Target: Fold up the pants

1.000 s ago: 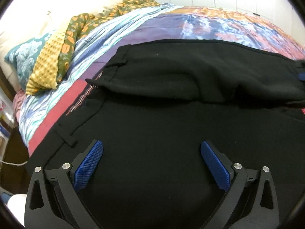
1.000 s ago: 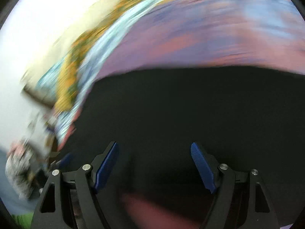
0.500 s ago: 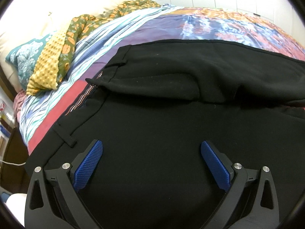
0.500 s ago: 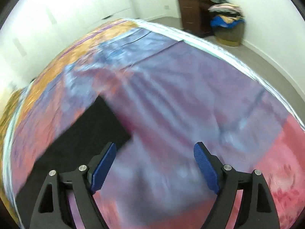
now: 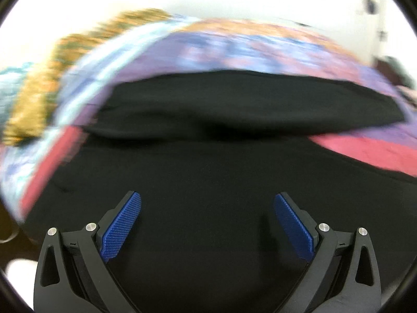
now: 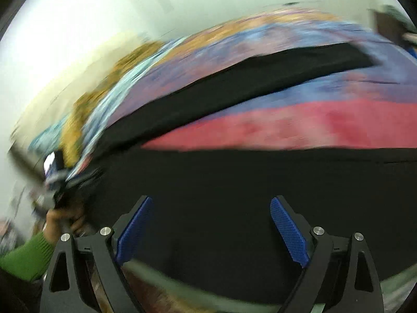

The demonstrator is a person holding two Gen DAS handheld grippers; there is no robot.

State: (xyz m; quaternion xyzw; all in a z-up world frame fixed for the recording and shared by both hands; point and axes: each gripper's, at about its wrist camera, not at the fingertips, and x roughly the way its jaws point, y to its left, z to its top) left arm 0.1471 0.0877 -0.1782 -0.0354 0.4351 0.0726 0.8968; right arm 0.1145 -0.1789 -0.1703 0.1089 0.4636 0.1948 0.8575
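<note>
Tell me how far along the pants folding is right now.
Early. The black pants lie spread on the patchwork bedspread, one leg still stretched out apart from the other, so the lengthwise fold isn't finished. Nothing is in hand: the left tongs and right tongs, whose jaws have just been opening, are open and empty. The folding remains.

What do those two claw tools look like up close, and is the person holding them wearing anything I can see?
Both look alike. The left claw and right claw each have a matte black frame with triangular cut-outs and round silver pins. Every finger ends in a bright blue pad with a fine cross-hatched, grippy texture. No cables show. At the edge of the right wrist view, a ribbed green knit sleeve covers the person's arm.
</note>
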